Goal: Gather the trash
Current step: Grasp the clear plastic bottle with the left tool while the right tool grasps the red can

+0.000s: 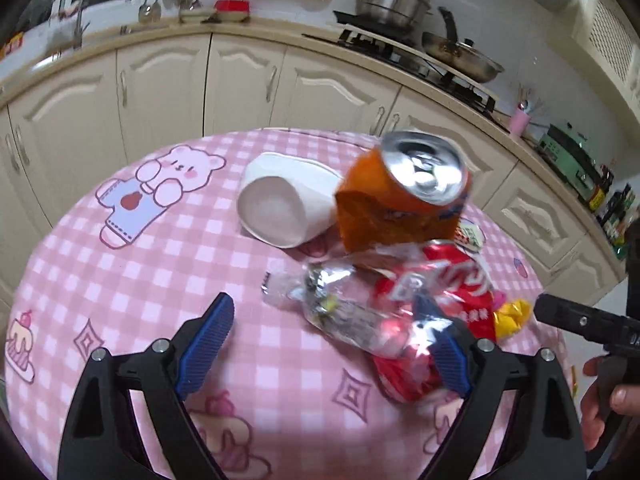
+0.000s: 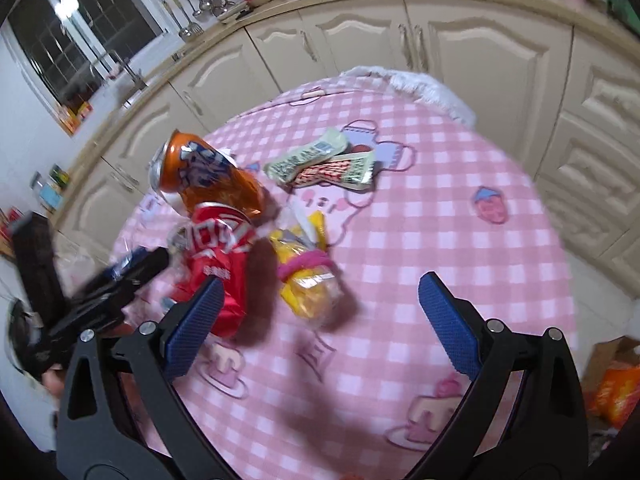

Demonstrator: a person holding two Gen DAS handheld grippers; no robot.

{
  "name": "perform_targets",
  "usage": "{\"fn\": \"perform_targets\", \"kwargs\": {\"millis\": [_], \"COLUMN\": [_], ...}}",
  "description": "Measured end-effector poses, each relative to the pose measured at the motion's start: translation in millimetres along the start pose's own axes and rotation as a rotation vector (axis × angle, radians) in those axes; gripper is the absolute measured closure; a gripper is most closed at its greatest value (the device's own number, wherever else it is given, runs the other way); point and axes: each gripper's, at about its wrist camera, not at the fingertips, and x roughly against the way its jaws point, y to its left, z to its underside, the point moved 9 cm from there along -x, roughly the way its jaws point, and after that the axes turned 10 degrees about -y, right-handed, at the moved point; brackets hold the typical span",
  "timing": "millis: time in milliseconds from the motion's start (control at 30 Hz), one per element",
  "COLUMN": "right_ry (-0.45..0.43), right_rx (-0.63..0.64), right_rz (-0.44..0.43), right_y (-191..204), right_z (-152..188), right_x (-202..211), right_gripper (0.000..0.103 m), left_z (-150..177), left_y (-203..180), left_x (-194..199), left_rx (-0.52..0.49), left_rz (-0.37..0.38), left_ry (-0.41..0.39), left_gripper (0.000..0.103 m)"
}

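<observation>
A crushed orange soda can [image 1: 404, 192] leans on the round table with the pink checked cloth [image 1: 120, 288]; it also shows in the right wrist view [image 2: 200, 176]. In front of it lie a red snack bag [image 1: 452, 292], a clear crumpled wrapper [image 1: 340, 304] and a yellow wrapper [image 1: 512, 316]. My left gripper [image 1: 332, 340] is open, its right finger under or against the wrappers. My right gripper [image 2: 320, 320] is open above the cloth, beside the red bag [image 2: 220, 264] and the yellow wrapper [image 2: 308, 280]. Two flat snack packets [image 2: 328, 164] lie farther back.
A white cup [image 1: 280, 204] lies on its side behind the trash. Cream kitchen cabinets [image 1: 240, 88] curve around the table, with a stove and pots [image 1: 392, 0] on the counter. An orange bag [image 2: 616, 392] sits on the floor at right.
</observation>
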Motion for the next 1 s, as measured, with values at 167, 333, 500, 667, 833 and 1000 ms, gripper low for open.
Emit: {"fn": "perform_targets", "kwargs": {"millis": [167,333,500,667,833,1000], "right_ry": [0.043,0.096,0.116,0.128,0.086,0.06], "right_rx": [-0.01,0.02,0.041,0.048,0.076,0.084], "right_rz": [-0.066,-0.117,-0.167,-0.216,-0.212,-0.211], "right_y": [17.0,42.6,66.2,82.1,83.3,77.5], "right_z": [3.4,10.8,11.4,18.4,17.5,18.9], "right_x": [-16.7,-37.1,-49.2,-53.4,-39.7,-25.1], "right_gripper": [0.007,0.007,0.009,0.054,0.061,0.064], "left_z": [0.9,8.4,6.6,4.4,6.6,8.2], "left_y": [-1.9,-1.7,0.2,5.7,13.9,16.3], "left_x": [-11.8,-18.3,-18.7,-15.6,-6.9,3.6], "left_rx": [-0.023,-0.046,-0.054,-0.037,-0.017,-0.008], "left_rz": [0.035,0.041,0.037,0.033,0.03,0.025], "left_ry": [0.029,0.049,0.049,0.043,0.037,0.023], "left_gripper": [0.052,0.058,0.061,0.073,0.077,0.078]}}
